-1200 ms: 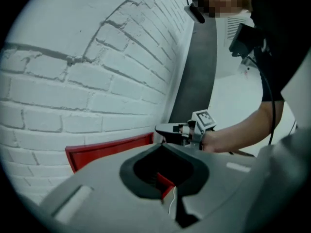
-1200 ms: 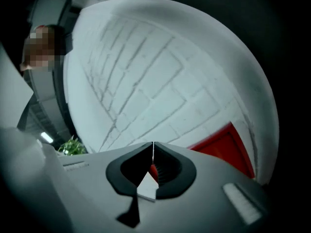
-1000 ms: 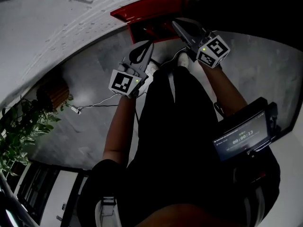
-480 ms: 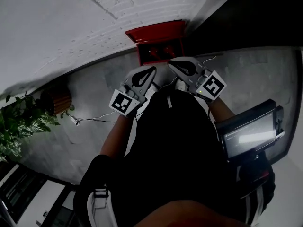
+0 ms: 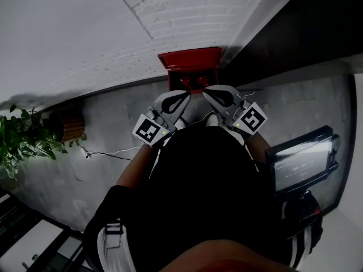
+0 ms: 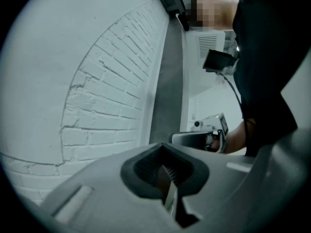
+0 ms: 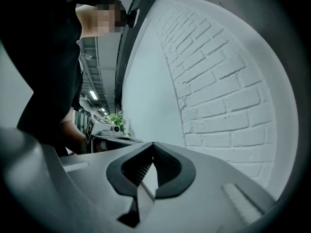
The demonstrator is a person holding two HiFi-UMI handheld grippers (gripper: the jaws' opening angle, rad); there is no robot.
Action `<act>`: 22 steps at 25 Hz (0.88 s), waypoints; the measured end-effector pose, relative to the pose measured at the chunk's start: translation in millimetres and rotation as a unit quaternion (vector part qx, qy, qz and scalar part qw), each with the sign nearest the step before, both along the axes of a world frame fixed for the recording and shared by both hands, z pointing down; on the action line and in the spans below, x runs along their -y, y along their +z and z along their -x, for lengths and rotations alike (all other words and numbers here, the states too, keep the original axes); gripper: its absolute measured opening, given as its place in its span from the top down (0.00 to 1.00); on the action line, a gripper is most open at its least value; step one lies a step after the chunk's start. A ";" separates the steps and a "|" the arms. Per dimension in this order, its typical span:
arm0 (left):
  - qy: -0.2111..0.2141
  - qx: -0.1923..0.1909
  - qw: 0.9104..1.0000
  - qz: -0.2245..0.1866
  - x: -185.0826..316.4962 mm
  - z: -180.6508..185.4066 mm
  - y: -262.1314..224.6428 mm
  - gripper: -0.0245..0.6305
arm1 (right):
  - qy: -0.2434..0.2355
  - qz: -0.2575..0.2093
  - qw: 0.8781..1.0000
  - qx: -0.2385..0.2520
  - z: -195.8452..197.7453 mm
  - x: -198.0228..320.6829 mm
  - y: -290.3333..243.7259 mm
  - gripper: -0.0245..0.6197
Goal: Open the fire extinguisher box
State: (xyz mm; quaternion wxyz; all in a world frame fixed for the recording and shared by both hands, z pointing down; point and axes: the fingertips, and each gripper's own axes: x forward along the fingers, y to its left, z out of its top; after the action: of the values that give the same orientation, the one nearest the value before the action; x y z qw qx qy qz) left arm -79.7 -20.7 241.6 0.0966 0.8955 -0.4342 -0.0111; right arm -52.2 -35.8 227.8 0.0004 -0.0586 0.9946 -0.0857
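The red fire extinguisher box stands on the floor against the white brick wall. Under its red top a dark inside with red shapes shows. My left gripper and right gripper are held side by side near the person's chest, tips pointing at the box and just short of it. Both are shut with nothing between the jaws. In the left gripper view the left gripper faces the brick wall, with the right gripper beside it. The right gripper shows the same wall and the left gripper.
A potted plant and a brown wooden pot stand at the left on the grey floor. A thin cable lies on the floor. A screen hangs at the person's right side. A dark panel adjoins the wall at the right.
Both grippers have drawn back from the box toward the body and closer together. The head view has swung, so the box now sits centred above them.
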 end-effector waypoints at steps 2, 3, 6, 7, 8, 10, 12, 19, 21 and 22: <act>0.003 0.003 1.000 -0.007 -2.3 -1.7 -12.5 0.96 | -0.001 -0.007 1.000 -0.001 -1.4 -2.2 -11.0 0.95; 0.005 0.005 1.000 -0.011 -5.4 -3.8 -20.0 0.96 | -0.002 -0.012 1.000 -0.003 -3.2 -5.2 -17.8 0.95; 0.008 0.012 1.000 -0.022 -14.7 -6.7 -37.4 0.96 | 0.000 -0.021 1.000 -0.002 -6.2 -14.3 -34.6 0.95; 0.009 0.014 1.000 -0.025 -14.6 -6.9 -39.3 0.96 | 0.001 -0.023 1.000 0.001 -6.2 -14.9 -36.7 0.95; 0.010 0.016 0.999 -0.029 -13.7 -7.2 -39.8 0.96 | 0.001 -0.025 1.000 0.003 -6.1 -14.9 -37.2 0.95; 0.012 0.016 0.999 -0.035 -12.4 -7.9 -40.0 0.96 | 0.000 -0.027 1.000 0.003 -5.7 -15.8 -36.2 0.95; 0.013 0.018 0.999 -0.036 -12.0 -7.2 -40.8 0.96 | -0.002 -0.026 1.000 0.001 -4.8 -17.4 -35.3 0.95; 0.017 0.025 0.999 -0.035 -8.5 -5.3 -35.5 0.96 | -0.003 -0.029 1.000 0.003 -2.3 -18.9 -33.0 0.95; 0.020 0.026 0.999 -0.033 -9.2 -6.0 -33.0 0.96 | -0.002 -0.027 1.000 0.002 -2.5 -18.7 -31.2 0.95; 0.021 0.027 0.999 -0.032 -9.5 -6.4 -31.8 0.96 | -0.001 -0.027 1.000 0.002 -2.9 -18.4 -30.4 0.95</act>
State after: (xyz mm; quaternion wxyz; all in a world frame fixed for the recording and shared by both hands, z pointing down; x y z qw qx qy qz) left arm -73.3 -11.3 209.8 0.0561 0.9072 -0.4169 0.0010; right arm -49.3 -17.4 197.4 0.0035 -0.0576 0.9966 -0.0593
